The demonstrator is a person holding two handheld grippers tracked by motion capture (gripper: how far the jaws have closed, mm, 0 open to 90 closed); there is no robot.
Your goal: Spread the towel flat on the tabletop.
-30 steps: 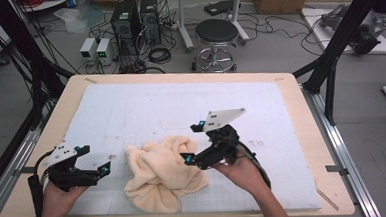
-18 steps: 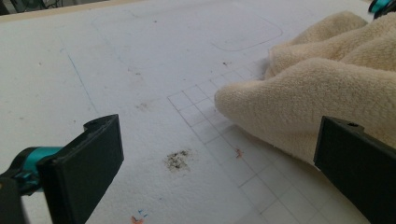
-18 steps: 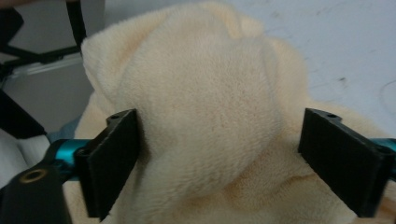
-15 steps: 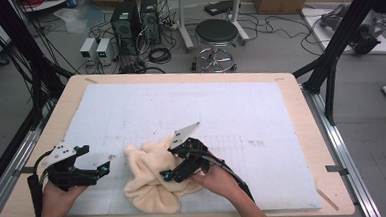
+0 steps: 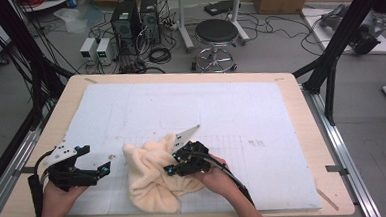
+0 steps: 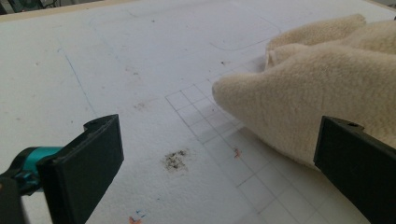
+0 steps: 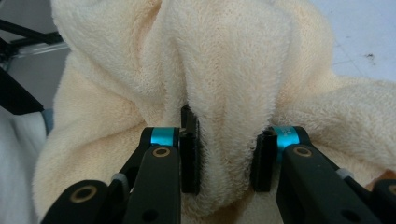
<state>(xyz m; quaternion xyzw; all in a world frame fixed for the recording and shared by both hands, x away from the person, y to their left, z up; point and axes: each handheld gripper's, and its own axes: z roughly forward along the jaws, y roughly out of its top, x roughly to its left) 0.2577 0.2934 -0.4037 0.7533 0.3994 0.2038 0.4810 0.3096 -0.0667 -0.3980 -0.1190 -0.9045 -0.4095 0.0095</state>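
A crumpled cream towel [image 5: 147, 183] lies on the white mat [image 5: 191, 108] near the table's front edge. My right gripper [image 5: 170, 170] is pressed into the towel's right side. In the right gripper view its jaws have just been closing, and the gripper [image 7: 226, 156] now pinches a raised fold of the towel [image 7: 224, 60] between its pads. My left gripper [image 5: 106, 168] rests on the mat just left of the towel. Its jaws stand wide apart in the left gripper view, so the left gripper [image 6: 219, 140] is open over bare mat, with the towel [image 6: 308, 93] beside its right jaw.
The mat covers a wooden table [image 5: 302, 133] with a bare wooden rim all round. Beyond the far edge stand a black stool [image 5: 217, 32], computer cases [image 5: 133, 16] and loose cables on the floor. A dark smudge [image 6: 175, 160] marks the mat.
My right gripper moved left and down onto the towel, and its jaws closed on a fold. The left gripper stayed where it was.
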